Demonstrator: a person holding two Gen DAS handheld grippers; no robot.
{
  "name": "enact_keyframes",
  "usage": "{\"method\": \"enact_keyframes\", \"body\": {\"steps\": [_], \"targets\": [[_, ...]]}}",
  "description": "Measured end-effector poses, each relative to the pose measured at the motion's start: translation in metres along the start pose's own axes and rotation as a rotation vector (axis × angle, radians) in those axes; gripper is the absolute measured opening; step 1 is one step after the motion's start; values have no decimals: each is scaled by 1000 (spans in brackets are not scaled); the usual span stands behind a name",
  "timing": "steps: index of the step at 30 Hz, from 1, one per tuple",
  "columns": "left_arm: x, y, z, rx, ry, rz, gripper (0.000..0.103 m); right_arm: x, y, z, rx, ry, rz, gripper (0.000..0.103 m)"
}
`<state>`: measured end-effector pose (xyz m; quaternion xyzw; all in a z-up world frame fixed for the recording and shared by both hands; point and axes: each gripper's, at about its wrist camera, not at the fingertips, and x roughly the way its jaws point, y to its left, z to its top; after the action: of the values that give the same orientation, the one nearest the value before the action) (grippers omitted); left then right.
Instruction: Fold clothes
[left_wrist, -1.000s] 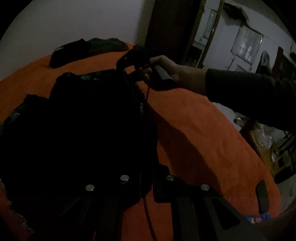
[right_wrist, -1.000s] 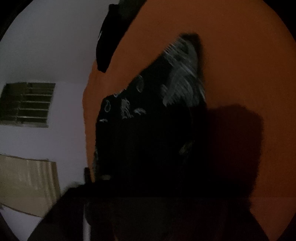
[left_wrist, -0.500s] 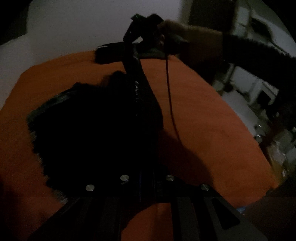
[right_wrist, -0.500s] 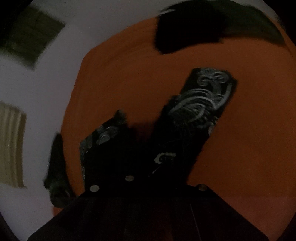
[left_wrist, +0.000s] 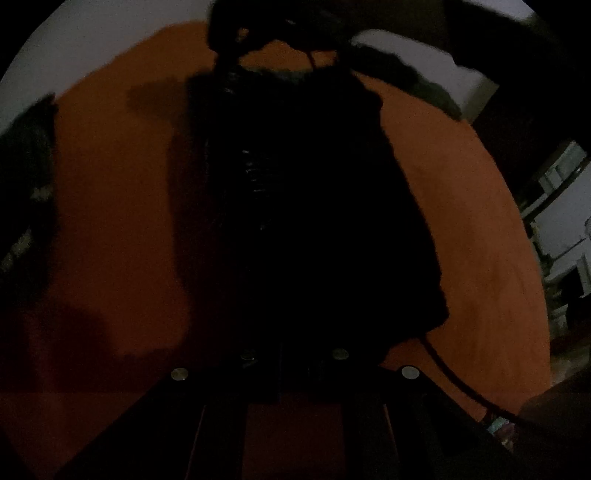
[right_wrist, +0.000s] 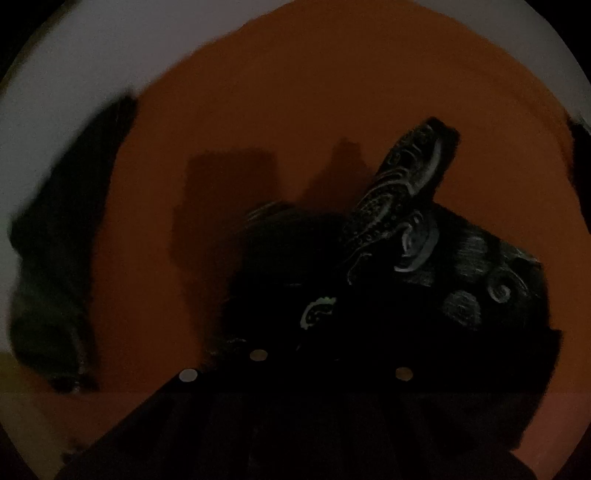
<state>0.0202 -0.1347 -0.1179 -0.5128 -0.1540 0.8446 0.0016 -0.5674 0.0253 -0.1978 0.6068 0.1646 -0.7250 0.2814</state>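
Observation:
A black garment (left_wrist: 303, 206) with a pale paisley print (right_wrist: 413, 236) hangs over the orange bed cover (left_wrist: 110, 221), stretched between both grippers. My left gripper (left_wrist: 291, 365) is shut on its near edge, the fingertips buried in cloth. In the left wrist view my right gripper (left_wrist: 236, 33) is at the top, pinching the far edge. In the right wrist view my right gripper (right_wrist: 325, 354) is shut on bunched cloth, and a printed flap (right_wrist: 417, 155) sticks up beyond it. The scene is very dark.
Other dark clothes lie on the orange bed cover (right_wrist: 295, 92): one pile at the left edge (left_wrist: 26, 192), one at the far right (left_wrist: 406, 77), one at the left in the right wrist view (right_wrist: 62, 240). A cable (left_wrist: 454, 380) trails right. Furniture (left_wrist: 561, 221) stands beyond the bed.
Both grippers have lifted the garment off the bed and swung it; it now hangs stretched between them. The right gripper rose to the top of the left view.

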Motion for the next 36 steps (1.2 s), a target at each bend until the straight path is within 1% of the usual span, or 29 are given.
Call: {"method": "enact_keyframes", "body": {"steps": [1,2,3,4,5,6,7,8,9,12,14,15,17,19,20,23,24,25,27,29,31,32,34,36], "targets": [[4,2,-1,-6,15,-7,10,9,12,1,-22,11,-11,3],[6,3,-1,-12,34,-11,15,19,24,3,-46,27,-19,6],[8,4,-1,-20,52,-13,17,27,35,5,-66,43,-24,12],[11,6,-1,-28,71,-15,23,31,42,7,-81,47,-17,26],[11,8,-1,-36,88,-17,33,29,45,7,-82,32,0,35],[11,12,0,-45,104,-20,37,22,44,6,-71,8,16,37],[9,15,0,-54,115,-28,42,12,40,3,-54,-16,28,42],[6,19,-1,-64,123,-41,44,0,34,-1,-34,-36,46,48],[2,22,-1,-74,131,-60,44,-14,23,-10,-5,-46,72,49],[-8,31,-1,-112,154,-122,45,-50,-16,-47,80,-54,134,50],[-14,38,4,-141,158,-147,45,-69,-44,-87,125,-40,189,50],[-15,42,8,-154,157,-158,45,-77,-60,-112,153,-30,224,50],[-14,50,20,-170,152,-174,45,-86,-87,-171,215,-10,296,50],[-8,56,34,-160,144,-177,46,-85,-100,-230,271,13,345,50],[-3,57,38,-151,145,-175,46,-83,-103,-260,296,19,358,50],[11,49,39,-124,173,-172,45,-81,-98,-343,357,3,343,50],[16,46,40,-113,179,-162,46,-78,-95,-369,387,-3,350,50],[18,46,44,-120,173,-146,46,-73,-90,-392,431,-7,379,50],[21,50,53,-167,153,-126,46,-66,-78,-421,505,-27,435,50],[27,60,53,-265,158,-145,46,-63,-65,-442,565,-68,476,50],[35,69,49,-365,174,-170,46,-68,-50,-447,576,-157,461,50],[41,72,42,-410,190,-185,46,-72,-41,-445,533,-191,432,50],[56,74,34,-481,227,-231,46,-78,-7,-436,362,-246,329,50],[69,67,33,-526,244,-287,45,-74,32,-425,163,-266,213,54]]}}
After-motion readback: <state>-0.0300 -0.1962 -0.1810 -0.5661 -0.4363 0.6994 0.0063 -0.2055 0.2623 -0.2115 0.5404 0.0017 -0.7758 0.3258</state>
